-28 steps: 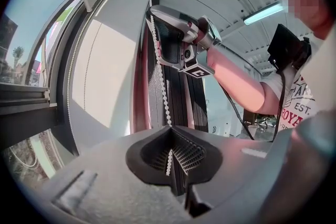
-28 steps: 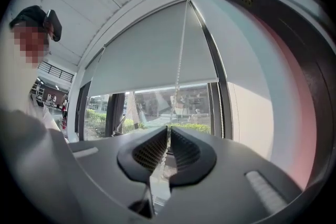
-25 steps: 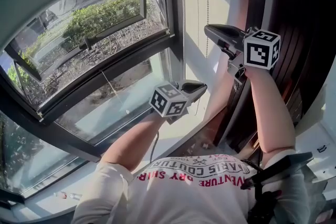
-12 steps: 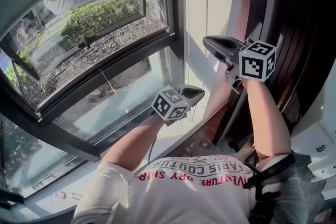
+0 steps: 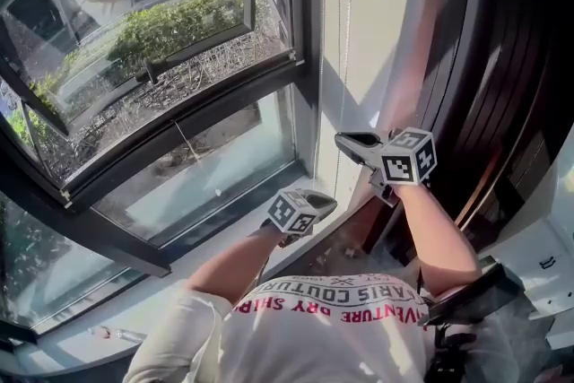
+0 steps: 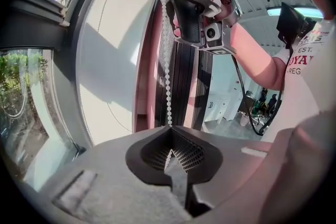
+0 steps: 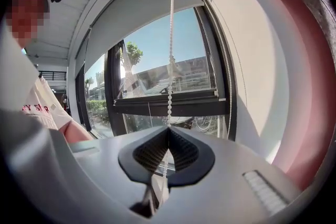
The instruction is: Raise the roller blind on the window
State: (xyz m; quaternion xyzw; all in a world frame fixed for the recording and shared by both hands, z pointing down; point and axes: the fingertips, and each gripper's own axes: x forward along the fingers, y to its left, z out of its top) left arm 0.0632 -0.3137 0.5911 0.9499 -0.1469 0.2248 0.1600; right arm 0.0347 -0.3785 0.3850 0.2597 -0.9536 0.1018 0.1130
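Two grey plastic grippers are showing, left gripper (image 5: 330,200) and right gripper (image 5: 342,139), with one white beaded chain (image 7: 169,86) and one pale roller blind (image 7: 136,5).

Green hedge (image 5: 175,18), white wall (image 5: 377,4), dark panelling (image 5: 516,58)

Colours: window frame (image 5: 179,117) black; beyond it a green hedge (image 5: 170,22); right of it a cream wall (image 5: 377,13), then a dark brown panel (image 5: 502,58) with vertical slats. Above the frame the roller blind (image 7: 142,2) is pale grey; the bead chain (image 7: 169,86) is white. The left gripper (image 5: 328,203) and right gripper (image 5: 343,139) are dark grey, each cube white with black square markers; shirt (image 5: 332,318) white, red lettering.
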